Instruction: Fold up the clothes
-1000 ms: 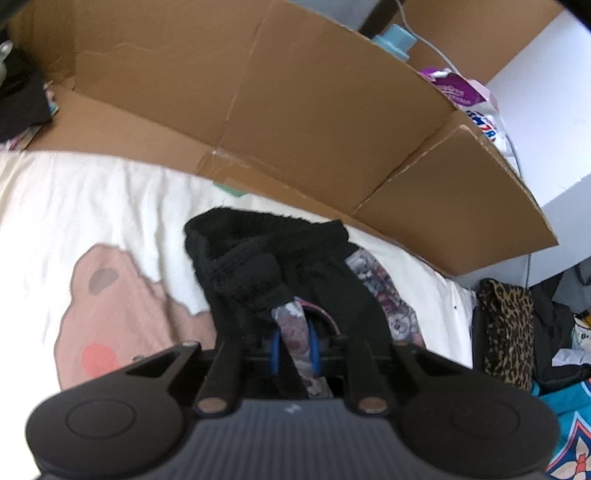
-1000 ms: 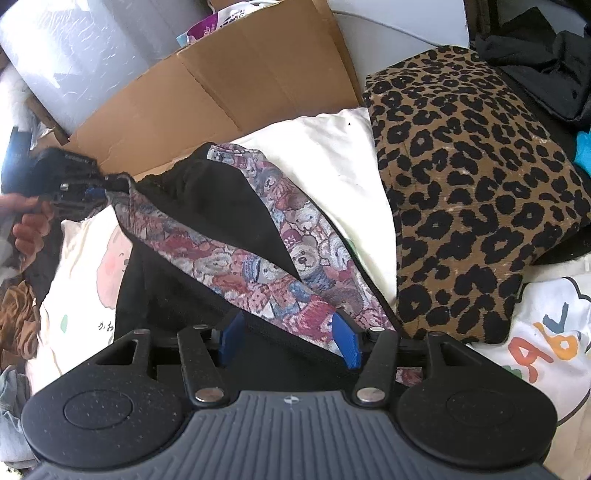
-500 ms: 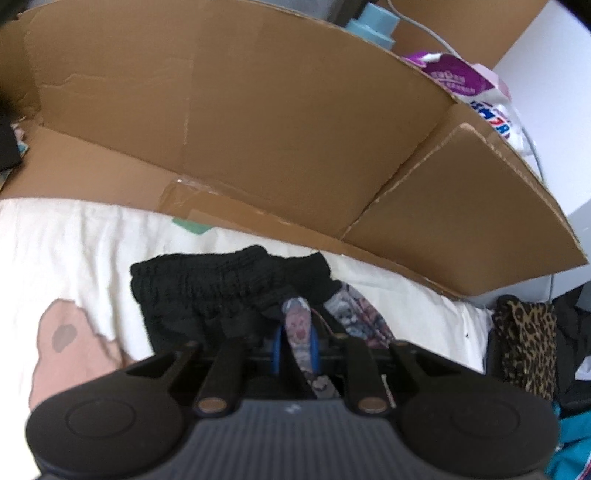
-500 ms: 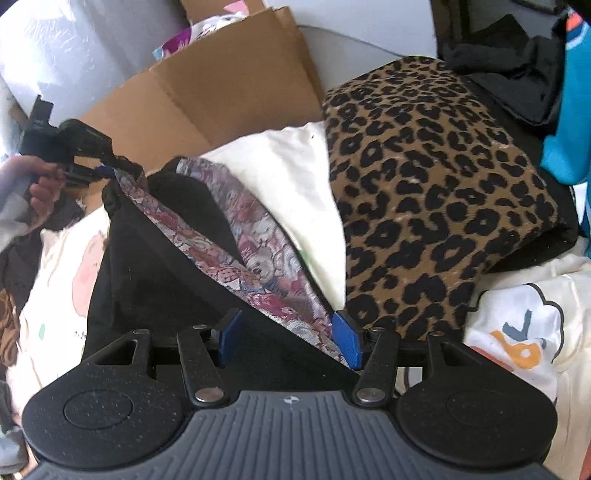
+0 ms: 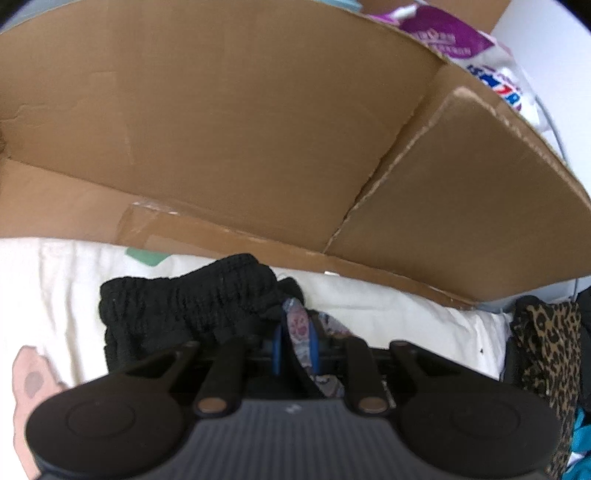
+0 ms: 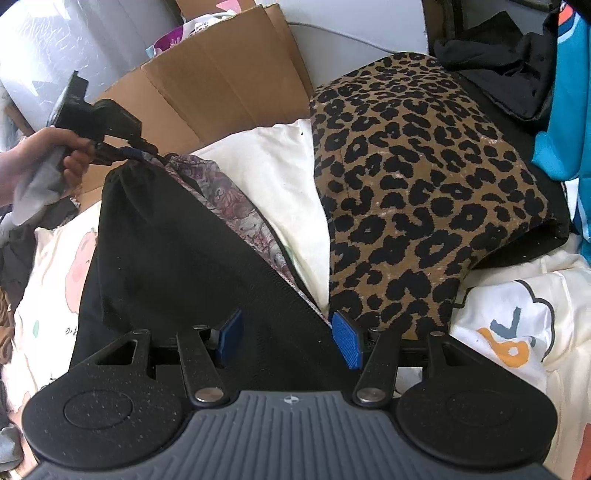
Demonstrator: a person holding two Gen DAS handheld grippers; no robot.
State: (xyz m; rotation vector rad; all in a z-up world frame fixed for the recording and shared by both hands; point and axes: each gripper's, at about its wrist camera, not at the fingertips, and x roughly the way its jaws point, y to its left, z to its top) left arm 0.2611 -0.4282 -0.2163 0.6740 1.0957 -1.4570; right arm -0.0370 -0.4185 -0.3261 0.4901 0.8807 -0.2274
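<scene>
My left gripper (image 5: pixel 295 341) pinches the black pants (image 6: pixel 177 258); my right gripper (image 6: pixel 286 338) is open. Next, I grab the near end.

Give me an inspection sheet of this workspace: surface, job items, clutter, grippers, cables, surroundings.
Surface: cream bedding with cartoon prints.
Job's things: black garment with a bear-print panel, stretched between the two grippers.
Clutter: leopard-print garment beside it; dark clothes and teal fabric behind.
Grippers: left gripper shut on the bear-print edge; right gripper has blue fingers wide apart with the black garment running between them, grip not confirmed.
Cables: thin grey cable behind the leopard-print garment.
Surroundings: flattened cardboard along the back; purple and white bag above it.
</scene>
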